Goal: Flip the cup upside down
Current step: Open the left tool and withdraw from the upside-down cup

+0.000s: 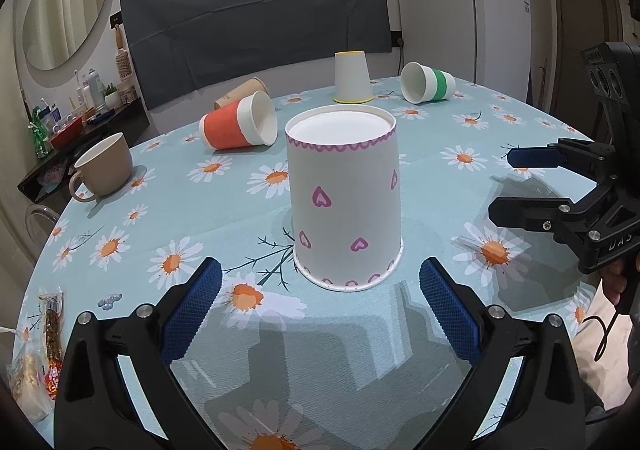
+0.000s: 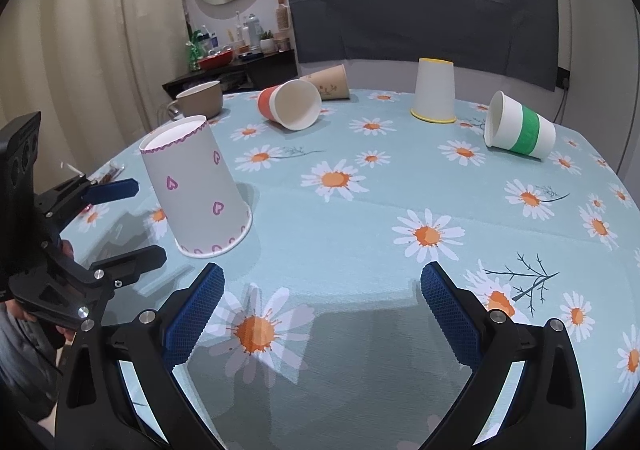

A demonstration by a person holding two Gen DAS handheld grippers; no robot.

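The heart-patterned paper cup stands rim down on the table, just ahead of the left gripper and centred on the gap between its spread fingers, touching neither. Beyond the cup lie three paper cups on their sides: one ahead to the left, another behind that one, and a third far ahead to the right. Between them, at the far edge, an inverted paper cup stands. A mug sits far left. The right gripper hangs to the right, fingers apart, well clear of the near cup.
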